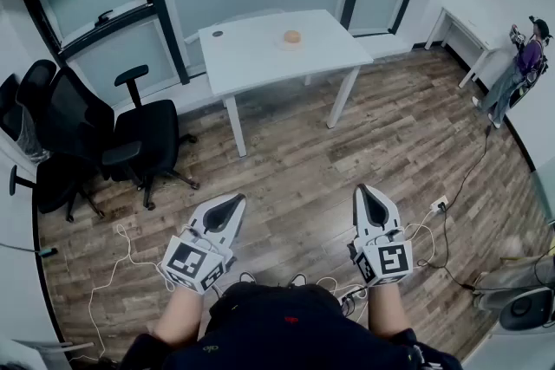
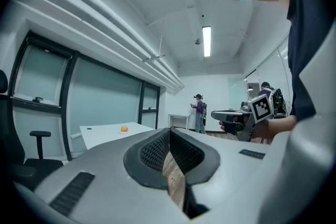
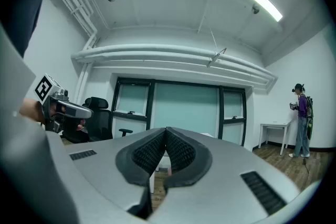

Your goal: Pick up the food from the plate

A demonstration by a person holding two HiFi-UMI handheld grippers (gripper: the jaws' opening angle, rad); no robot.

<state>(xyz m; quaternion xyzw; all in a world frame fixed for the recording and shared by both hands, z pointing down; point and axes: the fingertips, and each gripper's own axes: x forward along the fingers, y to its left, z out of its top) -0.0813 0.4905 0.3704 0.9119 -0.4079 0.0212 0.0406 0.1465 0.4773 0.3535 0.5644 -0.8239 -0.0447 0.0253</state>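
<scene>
We're holding the left claw (image 1: 232, 202) and right claw (image 1: 365, 192) level, both pinched fully together and empty, probably a carry pose since we're standing well back from the white rectangular bench (image 1: 251, 65). The small round orange food (image 1: 292, 36) is sitting on a pale plate (image 2: 119, 132) toward the bench's far side. It's reading roundish, with no long axis or heading resolvable from here.

My right gripper (image 3: 166, 132) points level, fingers (image 3: 148, 153) pressed together with nothing between them; my left gripper (image 3: 59, 108) shows at the left edge, a black office chair (image 3: 97, 115) behind it; a person (image 3: 301, 120) stands far right, beside a white side table (image 3: 274, 131).
</scene>
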